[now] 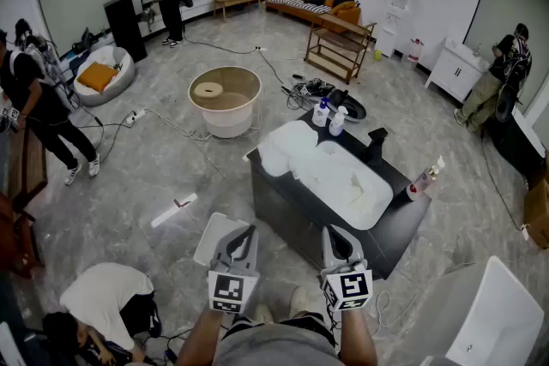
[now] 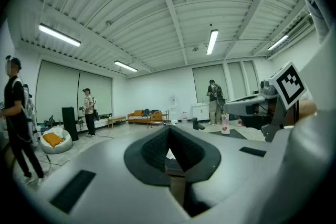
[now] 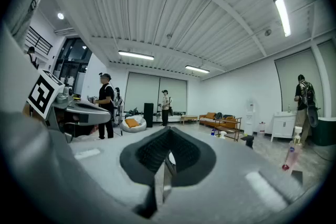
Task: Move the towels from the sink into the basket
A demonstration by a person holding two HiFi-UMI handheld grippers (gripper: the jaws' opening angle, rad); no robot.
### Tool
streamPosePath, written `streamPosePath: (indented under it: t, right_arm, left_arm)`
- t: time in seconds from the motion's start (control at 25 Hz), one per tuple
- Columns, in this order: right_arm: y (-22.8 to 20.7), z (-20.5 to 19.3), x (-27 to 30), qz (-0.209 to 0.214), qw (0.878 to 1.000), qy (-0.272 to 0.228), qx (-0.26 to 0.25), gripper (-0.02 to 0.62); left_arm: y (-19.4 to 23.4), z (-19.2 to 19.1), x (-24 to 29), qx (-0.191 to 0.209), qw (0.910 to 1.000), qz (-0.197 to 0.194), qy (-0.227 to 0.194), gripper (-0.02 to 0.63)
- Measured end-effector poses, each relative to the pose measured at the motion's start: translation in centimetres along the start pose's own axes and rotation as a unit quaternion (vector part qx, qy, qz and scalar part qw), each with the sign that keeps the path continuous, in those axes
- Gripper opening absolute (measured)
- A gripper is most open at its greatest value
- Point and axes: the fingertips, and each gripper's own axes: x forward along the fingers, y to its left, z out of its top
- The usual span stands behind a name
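A white sink point(image 1: 369, 210) sits in a black cabinet at the middle of the head view. White towels point(image 1: 287, 148) are heaped at its left end and spread into the basin. Beyond it on the floor stands the round beige basket point(image 1: 225, 99), with a pale roll inside. My left gripper point(image 1: 248, 231) and right gripper point(image 1: 331, 232) are held side by side, short of the cabinet's near edge. Both are shut with nothing between the pads point(image 2: 157, 150) of the left or the pads point(image 3: 153, 152) of the right, and both point level across the room.
Two soap bottles point(image 1: 329, 116), a black faucet point(image 1: 375, 143) and a pink bottle point(image 1: 421, 183) stand on the sink counter. Cables point(image 1: 171, 126) trail near the basket. A person crouches at lower left point(image 1: 103, 297); others stand around the room's edges.
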Motion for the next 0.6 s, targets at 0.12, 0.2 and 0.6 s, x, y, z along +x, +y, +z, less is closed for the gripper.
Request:
streamPosePath:
  t: [0.12,0.2,0.6]
  right_arm:
    - [0.6,0.0,0.4,0.002,1.000,0.006,0.000,-0.002]
    - [1.0,0.0,0.7,0.002,1.000,0.009,-0.002,-0.002]
    - [0.9,-1.1,4.0,0.008,1.000,0.018,-0.010,0.000]
  left_arm:
    - [0.5,-0.1,-0.2,-0.001,1.0000,0.002,0.000,0.009]
    - [0.9,-0.2,-0.2,-0.003,1.0000,0.004,0.001,0.009]
    - [2.7,-1.3,1.7,-0.011,0.9998,0.016,0.007,0.009]
